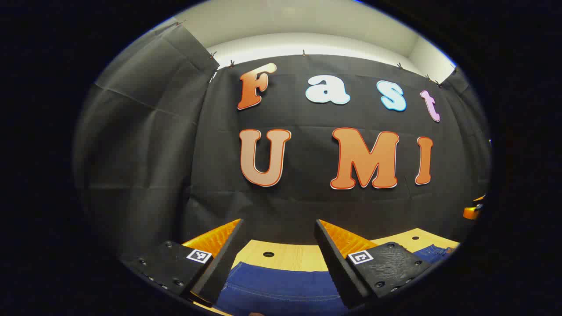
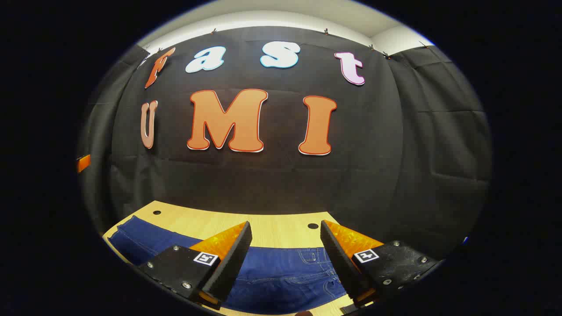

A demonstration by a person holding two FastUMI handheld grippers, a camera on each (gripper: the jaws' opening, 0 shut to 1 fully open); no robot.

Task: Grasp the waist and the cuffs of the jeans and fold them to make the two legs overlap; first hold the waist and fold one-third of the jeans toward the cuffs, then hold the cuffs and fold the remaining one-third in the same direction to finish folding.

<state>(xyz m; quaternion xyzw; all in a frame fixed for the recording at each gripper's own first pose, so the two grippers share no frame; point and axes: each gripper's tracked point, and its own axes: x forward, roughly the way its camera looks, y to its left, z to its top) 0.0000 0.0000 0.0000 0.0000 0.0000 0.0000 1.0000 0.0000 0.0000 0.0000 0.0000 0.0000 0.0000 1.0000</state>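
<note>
Wooden desk (image 2: 272, 230) carries flat jeans (image 2: 281, 272); left hand-held gripper (image 1: 279, 232) and right hand-held gripper (image 2: 285, 235) hover above, fingers apart.

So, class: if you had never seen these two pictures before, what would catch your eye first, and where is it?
The dark blue denim jeans lie spread flat on the pale wooden table, low in both views. In front of them each gripper's jaws stand wide apart above the cloth: the left gripper over a plain stretch of denim, the right gripper over the stitched pocket area.
</note>
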